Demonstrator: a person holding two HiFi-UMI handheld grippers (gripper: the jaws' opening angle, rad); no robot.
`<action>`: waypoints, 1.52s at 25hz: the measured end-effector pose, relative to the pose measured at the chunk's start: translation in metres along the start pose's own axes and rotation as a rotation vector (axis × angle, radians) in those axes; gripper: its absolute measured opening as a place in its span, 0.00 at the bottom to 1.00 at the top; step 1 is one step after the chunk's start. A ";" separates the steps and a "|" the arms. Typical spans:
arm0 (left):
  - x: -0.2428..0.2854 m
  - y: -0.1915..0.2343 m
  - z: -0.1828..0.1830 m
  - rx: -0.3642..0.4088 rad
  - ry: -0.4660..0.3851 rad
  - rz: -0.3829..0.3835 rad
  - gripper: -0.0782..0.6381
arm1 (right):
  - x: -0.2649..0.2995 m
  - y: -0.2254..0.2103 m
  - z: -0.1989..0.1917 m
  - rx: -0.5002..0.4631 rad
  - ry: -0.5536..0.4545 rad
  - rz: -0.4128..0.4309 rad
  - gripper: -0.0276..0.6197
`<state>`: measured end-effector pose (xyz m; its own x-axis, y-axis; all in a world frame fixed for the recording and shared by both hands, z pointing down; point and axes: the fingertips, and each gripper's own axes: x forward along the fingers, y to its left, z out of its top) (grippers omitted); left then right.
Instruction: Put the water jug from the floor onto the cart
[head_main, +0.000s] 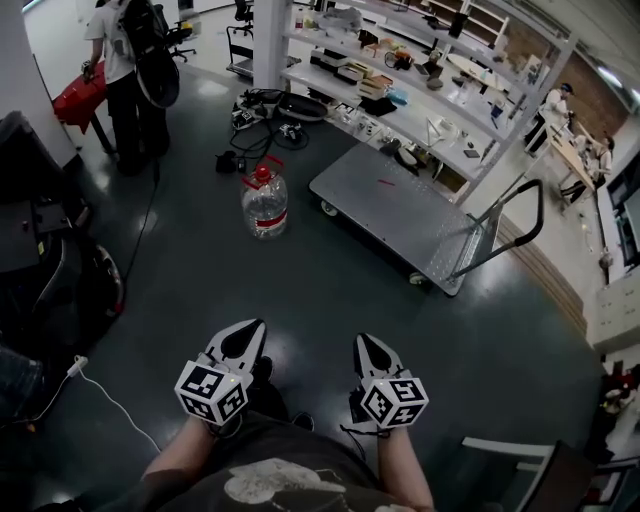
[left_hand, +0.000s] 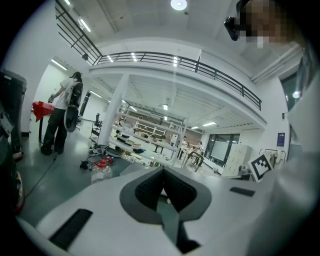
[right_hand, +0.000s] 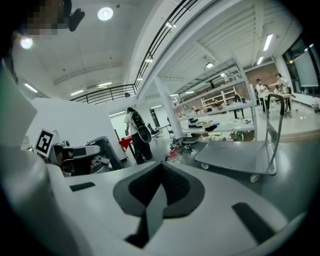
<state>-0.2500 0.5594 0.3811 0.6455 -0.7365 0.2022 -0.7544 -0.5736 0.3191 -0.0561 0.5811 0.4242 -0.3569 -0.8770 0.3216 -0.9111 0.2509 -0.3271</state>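
A clear water jug (head_main: 265, 203) with a red cap and red handle stands upright on the dark floor, left of the grey flat cart (head_main: 400, 215). The jug (left_hand: 101, 171) also shows small in the left gripper view, and the jug (right_hand: 174, 157) shows far off in the right gripper view beside the cart (right_hand: 235, 156). My left gripper (head_main: 250, 333) and right gripper (head_main: 368, 346) are held side by side low in the head view, well short of the jug. Both have their jaws closed together with nothing between them.
A person (head_main: 130, 70) with a backpack stands at the far left by a red object (head_main: 80, 98). Cables and gear (head_main: 262, 120) lie on the floor behind the jug. Long shelves (head_main: 400, 90) run behind the cart. The cart's black handle (head_main: 510, 225) rises at its right end.
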 end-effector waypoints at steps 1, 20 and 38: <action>0.004 0.009 0.001 -0.006 0.006 0.002 0.12 | 0.010 0.000 0.001 0.008 0.003 -0.004 0.03; 0.089 0.195 0.075 -0.032 0.046 -0.018 0.12 | 0.220 0.031 0.078 -0.011 0.024 -0.045 0.03; 0.175 0.243 0.103 -0.065 0.038 0.147 0.12 | 0.343 -0.035 0.120 0.005 0.079 0.068 0.03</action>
<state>-0.3331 0.2543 0.3986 0.5334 -0.7962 0.2855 -0.8327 -0.4351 0.3424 -0.1224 0.2225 0.4395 -0.4336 -0.8226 0.3678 -0.8831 0.3067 -0.3550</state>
